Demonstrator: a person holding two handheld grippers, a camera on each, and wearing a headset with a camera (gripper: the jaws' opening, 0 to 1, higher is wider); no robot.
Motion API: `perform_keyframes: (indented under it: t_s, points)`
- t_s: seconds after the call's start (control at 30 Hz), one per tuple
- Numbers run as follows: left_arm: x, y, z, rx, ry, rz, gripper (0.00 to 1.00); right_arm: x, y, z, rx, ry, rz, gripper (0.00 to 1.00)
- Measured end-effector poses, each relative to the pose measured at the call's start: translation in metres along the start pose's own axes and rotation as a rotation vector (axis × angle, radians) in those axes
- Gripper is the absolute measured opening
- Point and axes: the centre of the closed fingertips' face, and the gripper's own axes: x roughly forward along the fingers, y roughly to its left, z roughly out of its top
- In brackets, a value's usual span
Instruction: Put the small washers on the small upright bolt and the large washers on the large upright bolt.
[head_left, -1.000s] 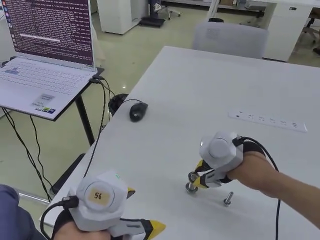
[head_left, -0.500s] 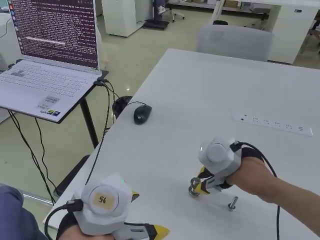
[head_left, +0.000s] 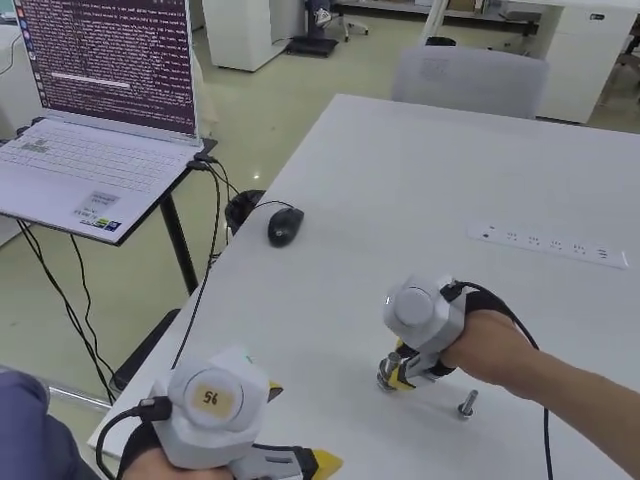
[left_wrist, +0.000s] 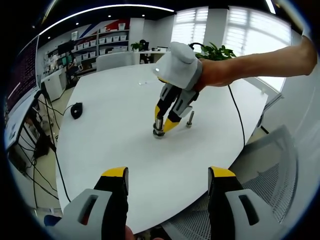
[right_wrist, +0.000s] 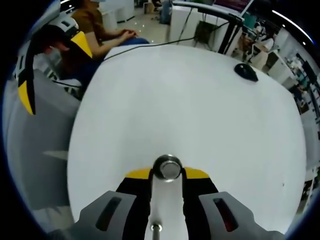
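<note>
The large bolt (left_wrist: 158, 132) is seen upright on the white desk (head_left: 400, 190). The right tongs (left_wrist: 165, 121) are held straight above it, pointed down, and are clamped on a washer (right_wrist: 167, 167) — a round metal ring gripped by its rim between the yellow tips, right at the bolt's top. Whether the ring is already round the shank cannot be told.

The small bolt (head_left: 466, 405) is stood upright just beside the large bolt, on the side of the hand that holds the right tongs. It is apart from the large bolt and is touched by nothing.

The left tongs (left_wrist: 167, 176) are held well apart from the large bolt, on the person's side of it, and are aimed towards it. They are spread wide, with nothing between them.

A mouse (head_left: 285, 227) is laid well beyond the large bolt, to its left, and a power strip (head_left: 548, 246) is laid beyond it to the right — both well apart from it. A laptop (head_left: 95, 110) is set on a stand off the desk, farther from the large bolt than the mouse, with its screen lit.
</note>
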Motion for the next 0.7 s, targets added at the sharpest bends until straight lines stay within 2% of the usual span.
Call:
perform_keyframes:
  t_s: [0.2, 0.23, 0.47, 0.7]
  points:
    - [-0.001, 0.001, -0.001, -0.003, 0.001, 0.004, 0.64, 0.015, 0.002, -0.008, 0.050, 0.018, 0.009, 0.24]
    - [-0.002, 0.001, -0.001, -0.003, 0.001, 0.004, 0.64, 0.016, 0.000, -0.006, 0.050, 0.007, 0.005, 0.24]
    - [-0.002, 0.002, -0.001, -0.003, 0.000, 0.003, 0.64, 0.012, 0.003, -0.010, 0.062, 0.010, -0.012, 0.25]
    - [0.002, 0.002, 0.002, 0.010, 0.000, -0.007, 0.64, 0.002, 0.016, -0.016, 0.168, -0.043, -0.039, 0.27]
